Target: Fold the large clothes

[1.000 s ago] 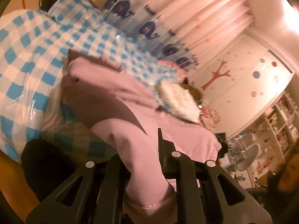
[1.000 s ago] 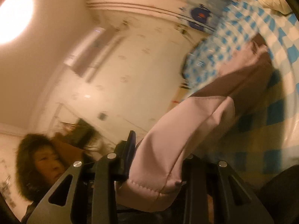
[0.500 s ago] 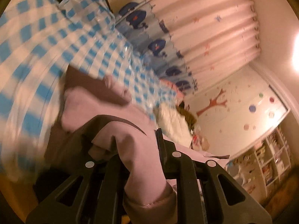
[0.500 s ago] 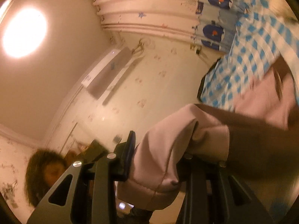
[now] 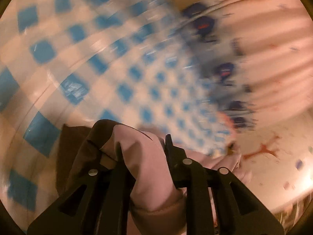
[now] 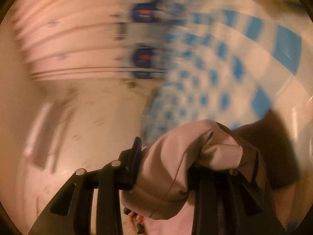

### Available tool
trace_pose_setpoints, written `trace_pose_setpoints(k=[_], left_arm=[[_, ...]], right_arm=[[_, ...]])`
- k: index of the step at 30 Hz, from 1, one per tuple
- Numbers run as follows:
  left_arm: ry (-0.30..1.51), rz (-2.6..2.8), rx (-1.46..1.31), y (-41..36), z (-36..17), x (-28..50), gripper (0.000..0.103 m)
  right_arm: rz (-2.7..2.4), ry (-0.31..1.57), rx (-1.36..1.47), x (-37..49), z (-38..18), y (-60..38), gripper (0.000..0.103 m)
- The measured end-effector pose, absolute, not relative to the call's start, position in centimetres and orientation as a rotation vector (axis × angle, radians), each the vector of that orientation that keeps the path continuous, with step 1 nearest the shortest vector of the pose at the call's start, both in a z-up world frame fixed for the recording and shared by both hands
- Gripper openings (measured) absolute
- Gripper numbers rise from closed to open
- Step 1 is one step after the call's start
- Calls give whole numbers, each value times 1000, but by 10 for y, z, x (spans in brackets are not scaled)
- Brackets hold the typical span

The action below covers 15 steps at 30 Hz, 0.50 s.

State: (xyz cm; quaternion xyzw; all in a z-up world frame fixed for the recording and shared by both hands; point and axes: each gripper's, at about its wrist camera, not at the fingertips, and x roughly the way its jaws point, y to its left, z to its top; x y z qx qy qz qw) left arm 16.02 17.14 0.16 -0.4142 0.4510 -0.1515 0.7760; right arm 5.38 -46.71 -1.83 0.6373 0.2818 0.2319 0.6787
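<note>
A pink garment with dark brown panels [image 5: 150,168] fills the gap between the fingers of my left gripper [image 5: 142,145]. The jaws are opening, with the cloth still bunched tight between them. In the right wrist view another fold of the same pink and brown garment [image 6: 195,143] drapes over my right gripper [image 6: 166,152] and hides its right finger. Those jaws are also opening, with the cloth between them. Both views are smeared by fast motion. A blue and white checked cover [image 5: 88,58] lies just beyond the cloth.
The checked cover [image 6: 264,62] spreads wide ahead of both grippers. Behind it hangs a pink curtain with dark blue animal prints [image 5: 264,39] [image 6: 78,31]. A wall with a red tree decal [image 5: 262,150] stands to the right, and a wall unit [image 6: 41,135] to the left.
Both grippers swept quickly across and downward with the garment, so the checked cover now fills more of each view. The person has left the right wrist view. The garment stays between both jaws.
</note>
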Motion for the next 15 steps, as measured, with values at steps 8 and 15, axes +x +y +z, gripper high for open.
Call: trace_pose_setpoints(k=[8,15], left_arm=[[1144,-432,-1186,202,-63,183,26],[1062,-446,-1235,237,18,156,62]], right_arm=[[599,640,1684,67,-80,-480,73],[444,446,1645,22,-25,-514,97]])
